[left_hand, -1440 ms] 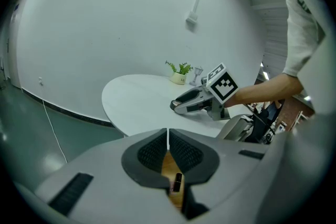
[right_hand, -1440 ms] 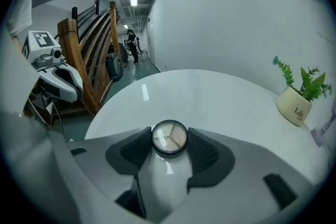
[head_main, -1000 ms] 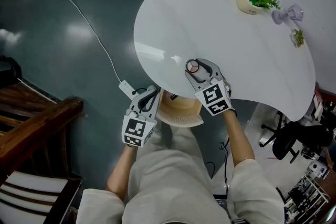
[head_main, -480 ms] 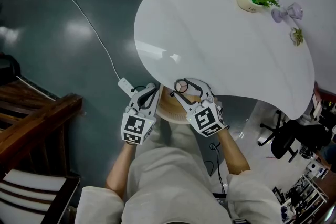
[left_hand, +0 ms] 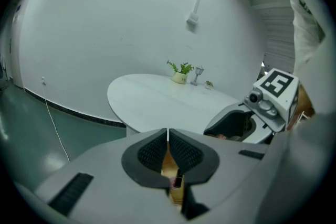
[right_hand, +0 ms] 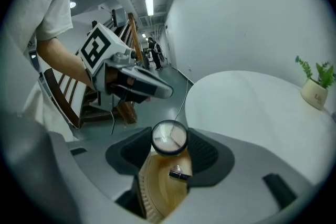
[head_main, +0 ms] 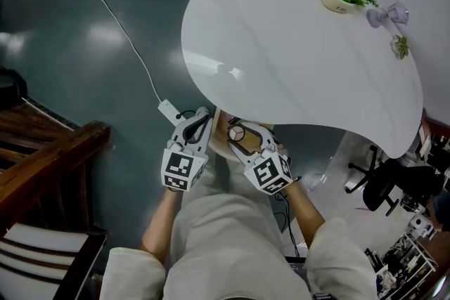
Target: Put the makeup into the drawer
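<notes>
So the right gripper (head_main: 240, 140) pinched the compact (right_hand: 169, 138), open drawer (right_hand: 157, 186) just below its fingers, presumably for dropping it in; left gripper (left_hand: 168, 150) sat closed.

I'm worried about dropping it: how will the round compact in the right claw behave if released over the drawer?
The round compact looks rigid with a glossy clear lid, so probably slick and crack-prone. The right claw pinches it by the rim; as a disc it may land on edge and roll in the drawer.
</notes>
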`<state>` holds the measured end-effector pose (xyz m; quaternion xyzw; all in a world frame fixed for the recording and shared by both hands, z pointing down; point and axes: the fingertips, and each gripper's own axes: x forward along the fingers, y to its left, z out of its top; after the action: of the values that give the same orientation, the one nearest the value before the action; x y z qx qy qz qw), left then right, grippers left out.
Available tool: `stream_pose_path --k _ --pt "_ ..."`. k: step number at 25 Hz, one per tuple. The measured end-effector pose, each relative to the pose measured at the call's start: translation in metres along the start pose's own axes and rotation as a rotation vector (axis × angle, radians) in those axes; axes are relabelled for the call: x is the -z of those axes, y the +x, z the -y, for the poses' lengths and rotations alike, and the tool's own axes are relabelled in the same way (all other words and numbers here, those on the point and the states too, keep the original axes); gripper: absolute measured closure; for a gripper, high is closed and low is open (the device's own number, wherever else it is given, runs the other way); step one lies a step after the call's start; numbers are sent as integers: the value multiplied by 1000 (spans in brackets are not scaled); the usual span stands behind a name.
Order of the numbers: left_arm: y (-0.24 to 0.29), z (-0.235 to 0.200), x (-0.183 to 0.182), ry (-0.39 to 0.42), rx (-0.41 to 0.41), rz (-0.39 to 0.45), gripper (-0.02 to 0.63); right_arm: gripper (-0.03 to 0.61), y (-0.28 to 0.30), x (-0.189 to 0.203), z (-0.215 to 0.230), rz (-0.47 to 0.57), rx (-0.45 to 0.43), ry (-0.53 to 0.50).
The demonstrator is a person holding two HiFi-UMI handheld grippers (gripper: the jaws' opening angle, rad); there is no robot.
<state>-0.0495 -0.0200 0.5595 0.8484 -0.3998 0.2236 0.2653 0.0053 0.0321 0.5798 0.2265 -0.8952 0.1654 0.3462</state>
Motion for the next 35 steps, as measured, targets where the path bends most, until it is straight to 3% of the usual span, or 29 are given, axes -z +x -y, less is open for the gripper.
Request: stream_pose_path --k 13,35 --pt "-3 -1 10 -7 -2 -9 597 365 58 92 -8 -209 -42 21" --pt "-14 -15 31 -42 -10 -22 597 365 146 143 4 -378 -17 -10"
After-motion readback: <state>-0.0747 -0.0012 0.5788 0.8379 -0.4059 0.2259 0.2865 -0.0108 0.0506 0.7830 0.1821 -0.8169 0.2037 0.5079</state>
